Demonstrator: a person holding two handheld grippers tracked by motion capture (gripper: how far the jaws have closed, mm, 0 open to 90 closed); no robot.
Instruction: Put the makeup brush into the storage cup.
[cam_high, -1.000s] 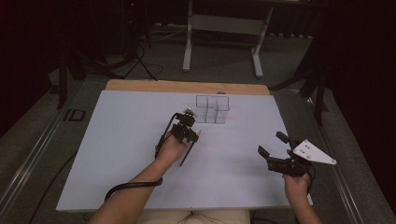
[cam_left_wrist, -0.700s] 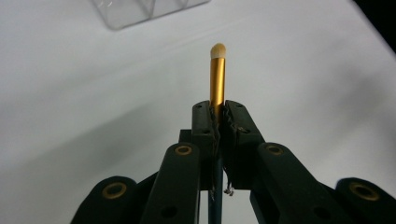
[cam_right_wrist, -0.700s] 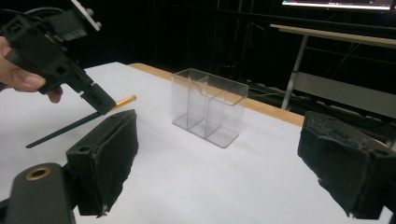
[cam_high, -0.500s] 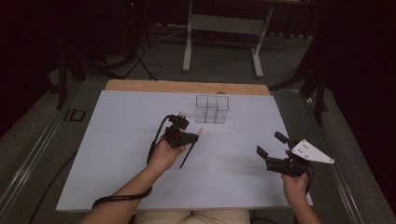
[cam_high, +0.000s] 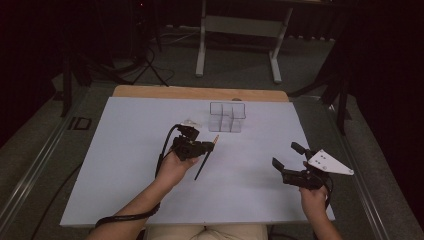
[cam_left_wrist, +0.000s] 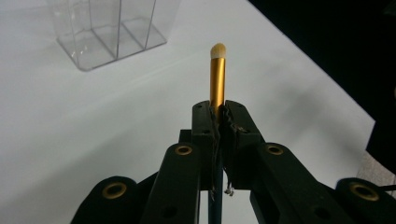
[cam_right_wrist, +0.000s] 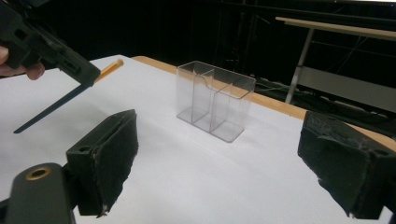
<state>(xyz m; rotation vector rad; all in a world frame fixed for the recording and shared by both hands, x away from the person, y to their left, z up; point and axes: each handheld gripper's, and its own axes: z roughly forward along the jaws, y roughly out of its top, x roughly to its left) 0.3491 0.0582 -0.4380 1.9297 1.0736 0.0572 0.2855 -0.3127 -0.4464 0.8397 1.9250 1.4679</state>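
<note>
Gold ferrule, pale bristle tip, thin dark handle: a small makeup brush (cam_high: 206, 156), seen from the high view pinched in the left gripper (cam_high: 201, 148) above the white table (cam_high: 115, 165). Long axis runs diagonally in this view, the bristle end toward the clear acrylic organizer (cam_high: 227, 117), the dark handle slanting back and down toward the person's side. Brush is near the organizer but apart from it, out in front of its near face. Right gripper (cam_high: 286, 156) sits well to the right, near the table's right edge, jaws spread with nothing between them.

Left gripper view: jaws clamped tight on the brush (cam_left_wrist: 217, 79) just behind the gold ferrule. Ferrule and cream tip stick straight up past the jaw ends; the dark handle passes down between the gripper's arms. Organizer (cam_left_wrist: 109, 32) lies up and left, off the brush's line; the tip aims at bare table beside it.

Right gripper view: own jaws stand wide apart, empty. Between them, farther off, the organizer (cam_right_wrist: 215, 100) stands upright, its compartments open at the top. At upper left the left gripper (cam_right_wrist: 88, 74) holds the brush (cam_right_wrist: 65, 98) tilted, gold end up and toward the organizer, handle tip low over the table.
</note>
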